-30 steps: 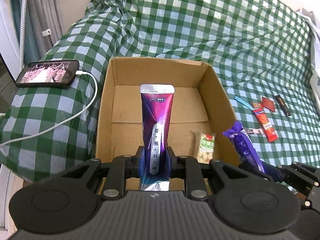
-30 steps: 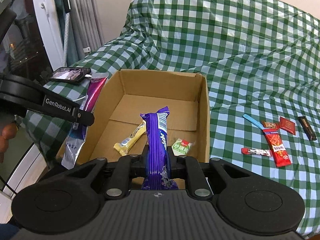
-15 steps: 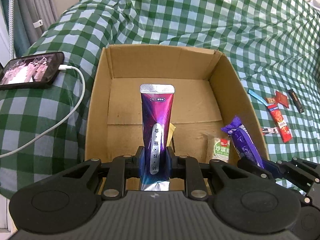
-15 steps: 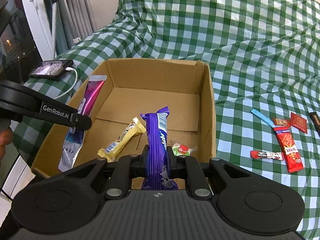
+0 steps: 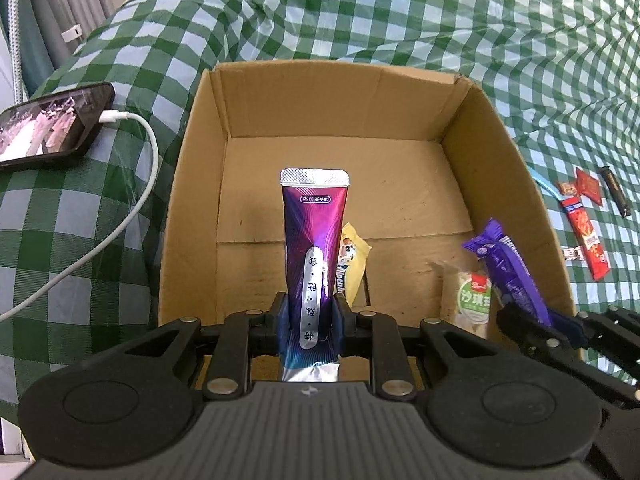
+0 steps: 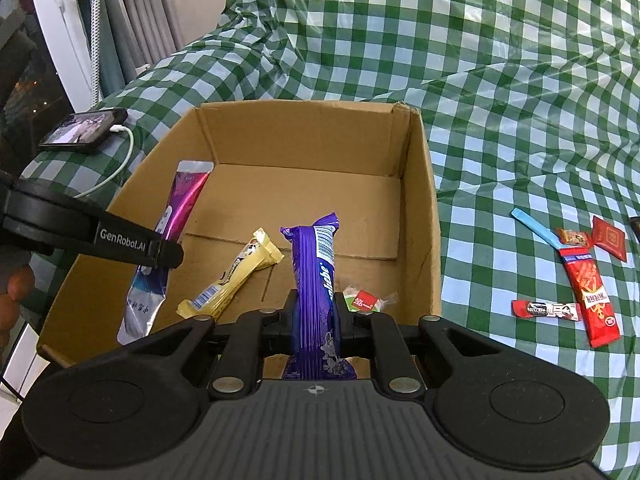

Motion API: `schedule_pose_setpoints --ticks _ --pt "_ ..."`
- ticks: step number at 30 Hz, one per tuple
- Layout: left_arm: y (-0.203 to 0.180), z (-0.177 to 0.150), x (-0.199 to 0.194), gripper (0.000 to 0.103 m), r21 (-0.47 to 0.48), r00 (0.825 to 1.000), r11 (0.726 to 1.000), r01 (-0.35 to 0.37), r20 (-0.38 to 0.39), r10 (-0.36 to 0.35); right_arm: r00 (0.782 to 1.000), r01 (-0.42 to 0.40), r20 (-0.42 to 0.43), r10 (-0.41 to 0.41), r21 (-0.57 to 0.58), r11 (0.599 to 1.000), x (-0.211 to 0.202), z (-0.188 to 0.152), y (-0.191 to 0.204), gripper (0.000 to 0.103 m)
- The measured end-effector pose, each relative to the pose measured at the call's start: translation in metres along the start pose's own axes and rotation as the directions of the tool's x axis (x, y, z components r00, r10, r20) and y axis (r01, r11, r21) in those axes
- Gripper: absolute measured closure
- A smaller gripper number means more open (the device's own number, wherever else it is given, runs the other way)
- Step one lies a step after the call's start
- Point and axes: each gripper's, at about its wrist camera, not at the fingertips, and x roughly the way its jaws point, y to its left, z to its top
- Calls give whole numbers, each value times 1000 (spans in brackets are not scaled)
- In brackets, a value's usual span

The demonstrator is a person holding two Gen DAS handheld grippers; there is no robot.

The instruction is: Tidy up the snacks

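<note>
The left gripper [image 5: 309, 318] held a magenta pouch [image 5: 314, 240] upright over the near part of the open box [image 5: 192, 184]; its jaws had just been opening a little, with the pouch between the pads and the pads touching its sides. The right gripper [image 6: 316, 316] was clamped on a purple bar [image 6: 314, 264], also standing over the box's near edge. On the box floor lay a yellow bar [image 6: 232, 280], slanting between the two grippers, and a small green-and-red packet [image 6: 366, 301] in the near right corner. Right of the box, on the checked cloth [image 6: 500, 80], lay loose snacks: a long red pack [image 6: 590, 296], a small red stick [image 6: 546, 310], a blue strip [image 6: 534, 229] and a red square [image 6: 609, 237]. A phone [image 5: 52, 126] with a white cable [image 5: 136, 184] lay left of the box.
</note>
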Motion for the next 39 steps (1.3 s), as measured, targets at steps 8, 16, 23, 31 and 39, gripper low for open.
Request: schedule_pose_setpoints --ticks 8,16,23,31,39 --pt "8 -6 -25 0 -13 996 999 -52 76 53 998 24 54 -26 29 999 -13 3 0 22" --pt "5 -55 -65 0 -8 995 998 -69 72 69 1000 11 16 -12 42 999 -52 -23 19 8" --pt "4 -91 -111 0 -14 988 997 -79 132 80 998 45 49 -48 58 997 -95 -40 28 5" --pt "-8 -115 -156 0 -3 971 997 -82 224 81 987 65 143 -67 22 998 -146 -61 44 3" --pt "-10 -141 -181 0 -7 964 996 -84 254 83 973 78 219 -79 12 997 -182 -77 47 1"
